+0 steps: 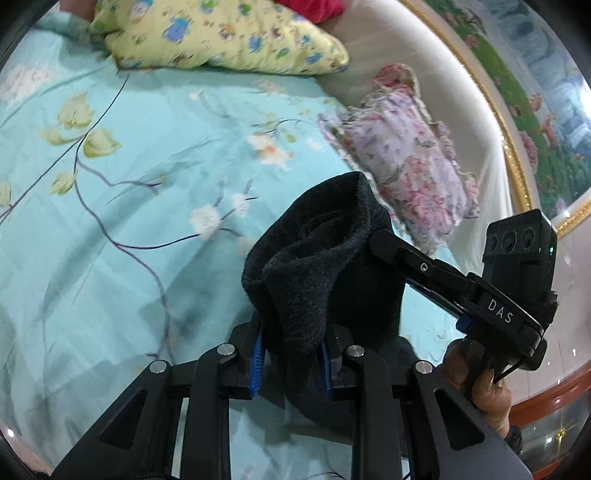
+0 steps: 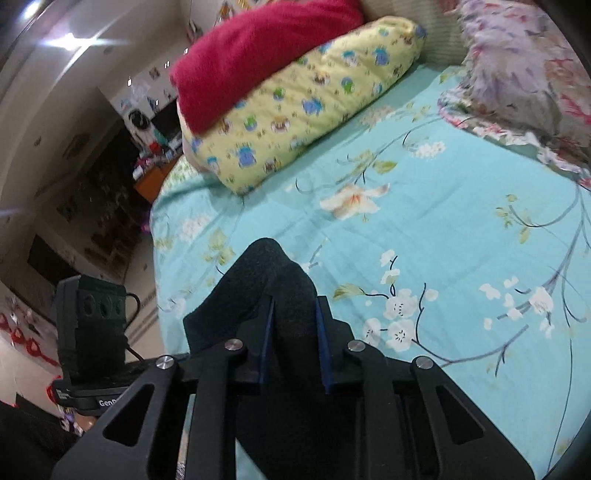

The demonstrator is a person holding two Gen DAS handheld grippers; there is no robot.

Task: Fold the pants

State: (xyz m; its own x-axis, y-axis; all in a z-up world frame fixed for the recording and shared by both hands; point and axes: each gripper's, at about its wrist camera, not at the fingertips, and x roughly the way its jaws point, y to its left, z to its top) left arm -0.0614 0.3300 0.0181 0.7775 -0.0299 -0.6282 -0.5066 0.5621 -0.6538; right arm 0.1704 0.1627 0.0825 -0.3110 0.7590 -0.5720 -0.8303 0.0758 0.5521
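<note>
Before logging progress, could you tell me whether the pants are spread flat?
No: the pants hang bunched, lifted off the bed, clamped by the left gripper and right gripper.

Pants [image 1: 317,273] between both tongs above bedsheet [image 1: 147,184], pillows [image 1: 221,33] behind.

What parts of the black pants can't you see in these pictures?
- Left wrist view: the black pants bunch up in the left gripper; the lower part is hidden behind its fingers.
- Right wrist view: the right gripper covers the cloth below its grip.
- Both views: the legs and waistband cannot be told apart, and the full length is cut off by the bottom edge.
</note>
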